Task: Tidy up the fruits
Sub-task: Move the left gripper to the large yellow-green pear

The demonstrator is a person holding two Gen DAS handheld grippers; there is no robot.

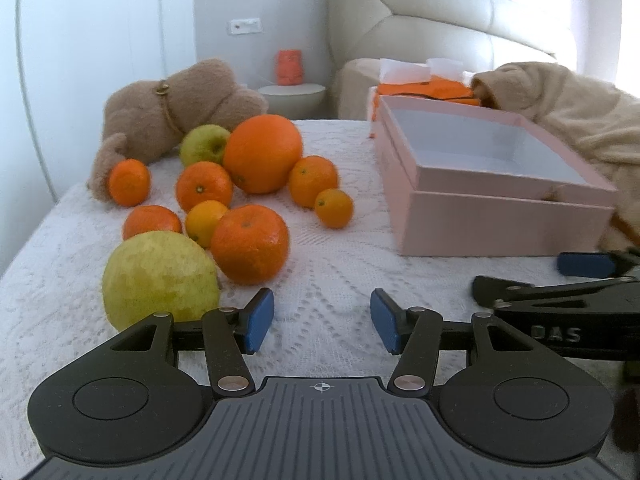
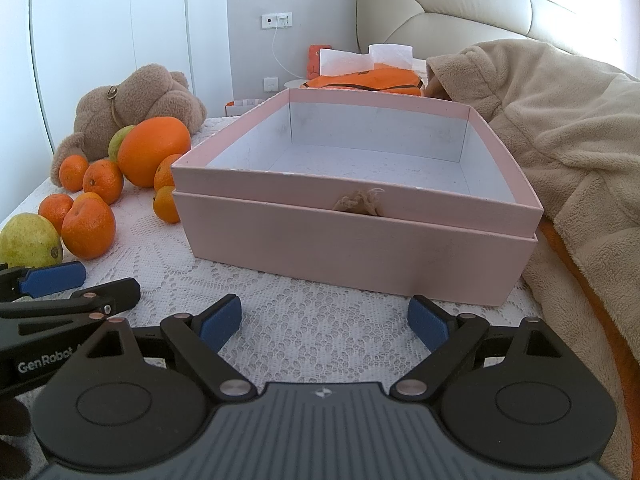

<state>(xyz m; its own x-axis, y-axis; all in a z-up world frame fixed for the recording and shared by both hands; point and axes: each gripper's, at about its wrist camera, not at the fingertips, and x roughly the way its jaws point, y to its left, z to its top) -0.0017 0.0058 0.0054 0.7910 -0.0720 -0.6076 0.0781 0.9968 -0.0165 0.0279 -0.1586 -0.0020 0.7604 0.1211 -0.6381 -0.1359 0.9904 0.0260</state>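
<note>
A pile of fruit lies on the white lace cover: a big orange [image 1: 262, 153], several mandarins such as the near one [image 1: 250, 243], a green apple [image 1: 204, 145] and a large yellow-green pear [image 1: 160, 278]. An empty pink box [image 2: 360, 216] stands to their right. My left gripper [image 1: 322, 322] is open above bare cover, its left pad just right of the pear. My right gripper [image 2: 324, 324] is open too, in front of the box's near wall, nothing between its pads. In the right wrist view the fruit [image 2: 154, 151] sits left of the box.
A brown plush bear [image 1: 172, 104] lies behind the fruit. A beige fleece blanket [image 2: 560, 128] is heaped right of the box, with orange fabric [image 2: 368, 79] behind it. A padded headboard [image 1: 420, 12] and a small white side table [image 1: 292, 94] stand further back.
</note>
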